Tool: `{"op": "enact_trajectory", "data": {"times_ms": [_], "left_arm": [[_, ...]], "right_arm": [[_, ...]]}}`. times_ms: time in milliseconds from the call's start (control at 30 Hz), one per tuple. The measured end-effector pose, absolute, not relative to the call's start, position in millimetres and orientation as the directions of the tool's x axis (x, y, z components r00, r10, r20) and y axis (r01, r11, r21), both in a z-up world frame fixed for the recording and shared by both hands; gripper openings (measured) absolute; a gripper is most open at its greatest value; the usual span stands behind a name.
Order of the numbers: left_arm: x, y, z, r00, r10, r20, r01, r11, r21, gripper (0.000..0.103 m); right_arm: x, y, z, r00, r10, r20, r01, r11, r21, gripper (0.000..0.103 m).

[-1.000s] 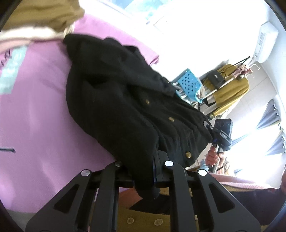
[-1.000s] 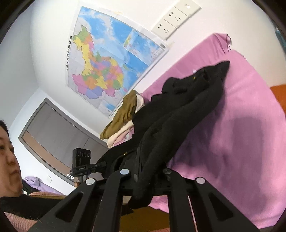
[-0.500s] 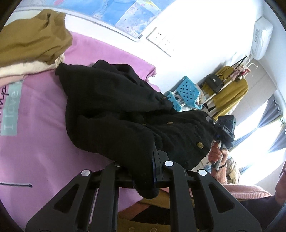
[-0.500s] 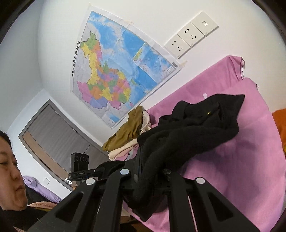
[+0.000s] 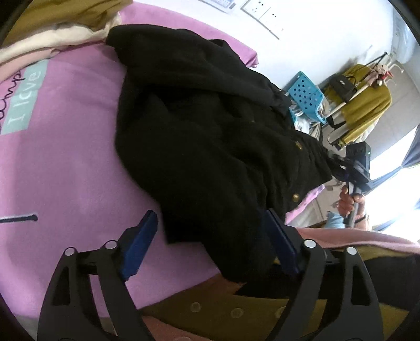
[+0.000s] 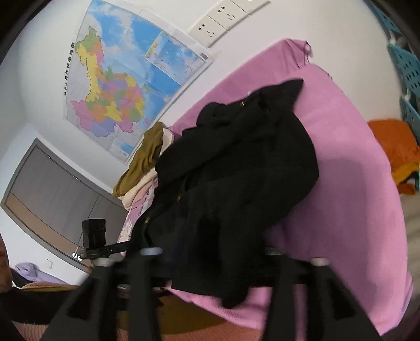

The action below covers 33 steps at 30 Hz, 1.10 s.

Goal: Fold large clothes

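A black coat [image 5: 210, 126] with gold buttons lies crumpled on the pink blanket [image 5: 65, 157]. Its near hem hangs over the blanket's front edge. My left gripper [image 5: 210, 245] has its jaws opening wide; the hem lies loose between the blue pads [image 5: 139, 244], which do not press on it. In the right wrist view the same coat [image 6: 236, 183] droops between the blurred fingers [image 6: 145, 265] of my right gripper [image 6: 210, 258], whose jaws are also opening, off the cloth. A hand [image 5: 349, 202] holds the right gripper at the coat's far corner.
Olive and cream clothes [image 5: 52, 23] are piled at the blanket's far left end. Blue perforated baskets [image 5: 305, 94] and a rack with a mustard garment [image 5: 367, 105] stand beyond the bed. A map [image 6: 126, 78] hangs on the wall. Orange cloth [image 6: 396, 152] lies at the right.
Both grippers were shut on the coat's hem and now stand open. The coat has dropped onto the blanket and both hands have sunk lower.
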<state>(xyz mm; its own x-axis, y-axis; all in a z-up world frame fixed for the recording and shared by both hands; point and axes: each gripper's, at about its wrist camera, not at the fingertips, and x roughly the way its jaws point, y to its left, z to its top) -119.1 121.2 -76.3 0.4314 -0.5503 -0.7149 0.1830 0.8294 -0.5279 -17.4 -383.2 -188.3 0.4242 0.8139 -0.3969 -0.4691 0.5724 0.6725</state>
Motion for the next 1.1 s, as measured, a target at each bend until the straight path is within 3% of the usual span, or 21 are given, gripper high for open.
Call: {"op": "enact_trajectory", "data": {"times_ms": [33, 100, 233, 267, 333, 367, 400, 433, 467, 500, 567, 800, 1100], "left_arm": [[-121, 123, -77, 0.436, -0.552, -0.71, 0.182, 0.827, -0.532, 0.085], [-124, 125, -78, 0.444, -0.565, -0.696, 0.192, 0.818, -0.542, 0.094], [-121, 107, -86, 0.405, -0.607, -0.684, 0.231, 0.792, -0.566, 0.097], [-120, 102, -84, 0.421, -0.594, -0.685, 0.249, 0.802, -0.542, 0.097], [-117, 93, -83, 0.414, -0.595, -0.689, 0.268, 0.803, -0.533, 0.097], [-117, 90, -83, 0.419, -0.592, -0.689, 0.274, 0.805, -0.526, 0.097], [-117, 87, -83, 0.425, -0.584, -0.692, 0.272, 0.811, -0.518, 0.086], [-116, 84, -82, 0.428, -0.575, -0.697, 0.271, 0.817, -0.508, 0.076], [-115, 84, -83, 0.427, -0.57, -0.701, 0.264, 0.821, -0.507, 0.048], [-114, 85, -84, 0.427, -0.573, -0.7, 0.246, 0.818, -0.52, 0.034], [-112, 83, -76, 0.463, -0.562, -0.685, 0.219, 0.822, -0.526, 0.02], [-120, 110, -17, 0.613, -0.538, -0.579, 0.2, 0.814, -0.545, 0.016], [-112, 127, 8, 0.645, -0.53, -0.55, 0.193, 0.81, -0.554, 0.014]], "right_arm": [[-20, -383, -192, 0.417, 0.816, -0.401, -0.467, 0.571, 0.675, 0.07], [-24, -379, -204, 0.387, 0.814, -0.433, -0.468, 0.578, 0.669, 0.09], [-33, -373, -214, 0.42, 0.785, -0.455, -0.484, 0.618, 0.619, 0.092], [-34, -372, -213, 0.42, 0.789, -0.449, -0.488, 0.613, 0.621, 0.089], [-35, -371, -213, 0.415, 0.799, -0.436, -0.501, 0.6, 0.623, 0.068], [-36, -369, -214, 0.404, 0.805, -0.434, -0.504, 0.592, 0.629, 0.043], [-36, -369, -216, 0.391, 0.814, -0.429, -0.505, 0.579, 0.64, 0.024], [-38, -369, -215, 0.39, 0.822, -0.415, -0.513, 0.569, 0.643, 0.02], [-41, -369, -212, 0.398, 0.822, -0.407, -0.522, 0.568, 0.637, 0.018], [-43, -370, -210, 0.405, 0.825, -0.393, -0.528, 0.562, 0.637, 0.015], [-44, -375, -203, 0.412, 0.841, -0.35, -0.534, 0.534, 0.656, 0.013], [-46, -384, -174, 0.432, 0.871, -0.235, -0.566, 0.464, 0.682, 0.007], [-30, -390, -134, 0.461, 0.877, -0.132, -0.603, 0.419, 0.679, 0.007]]}}
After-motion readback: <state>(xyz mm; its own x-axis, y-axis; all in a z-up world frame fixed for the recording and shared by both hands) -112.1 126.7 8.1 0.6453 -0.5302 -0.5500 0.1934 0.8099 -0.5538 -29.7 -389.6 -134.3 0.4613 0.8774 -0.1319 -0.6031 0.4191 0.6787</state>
